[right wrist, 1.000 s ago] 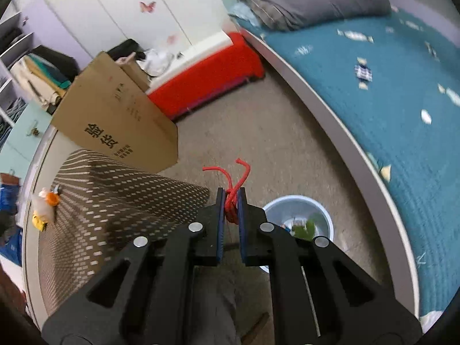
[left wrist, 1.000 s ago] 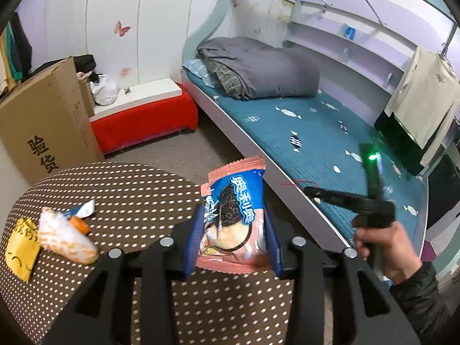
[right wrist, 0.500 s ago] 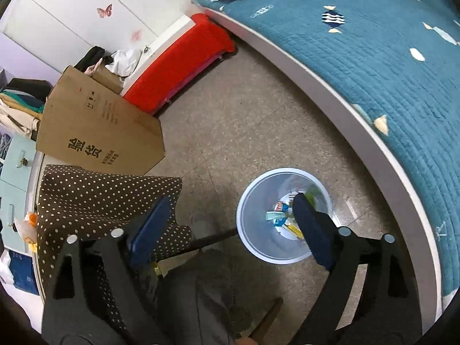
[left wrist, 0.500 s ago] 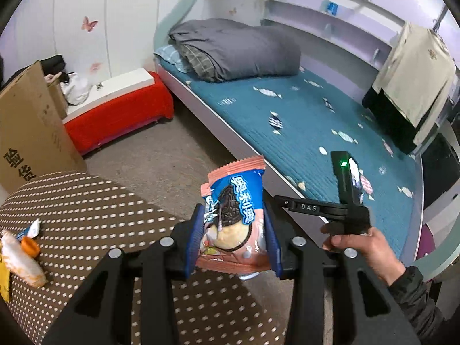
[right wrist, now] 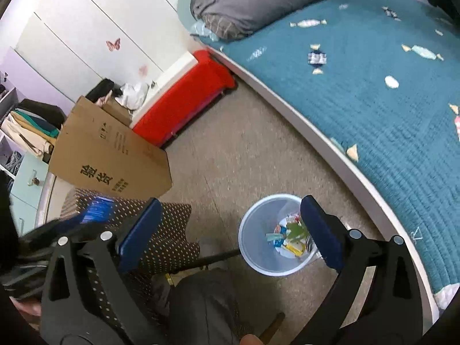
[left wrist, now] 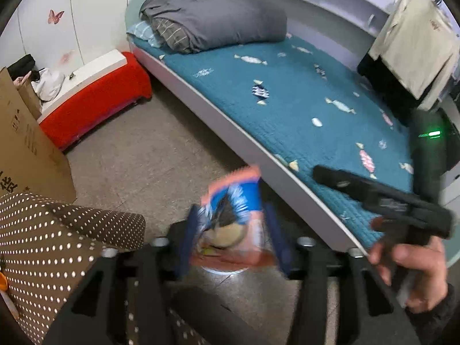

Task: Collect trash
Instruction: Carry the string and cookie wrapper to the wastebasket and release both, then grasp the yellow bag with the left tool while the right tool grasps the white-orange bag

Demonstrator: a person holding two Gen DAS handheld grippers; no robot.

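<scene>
The blue-and-pink snack wrapper (left wrist: pixel 234 218) is blurry, sitting between the pads of the left tongs (left wrist: pixel 233 230), which have just been opening, so it looks let go. A white bin (right wrist: pixel 276 234) with scraps in it stands right underneath on the floor (right wrist: pixel 244 149). The right tongs (right wrist: pixel 227 224) have also just spread wide, nothing in them, over the bin beside the dotted surface (right wrist: pixel 169 247).

Below me the floor (right wrist: pixel 244 149) is speckled grey-brown. A bed (left wrist: pixel 287 109) with a teal quilted cover curves along one side, a folded grey duvet (left wrist: pixel 218 20) at its head. Beside its head stands a low red bench (left wrist: pixel 97 100) with a white top. White wall panels (right wrist: pixel 86 23) carry butterfly stickers. A big cardboard box (right wrist: pixel 112 158) leans near my brown polka-dotted tabletop (left wrist: pixel 57 244).
</scene>
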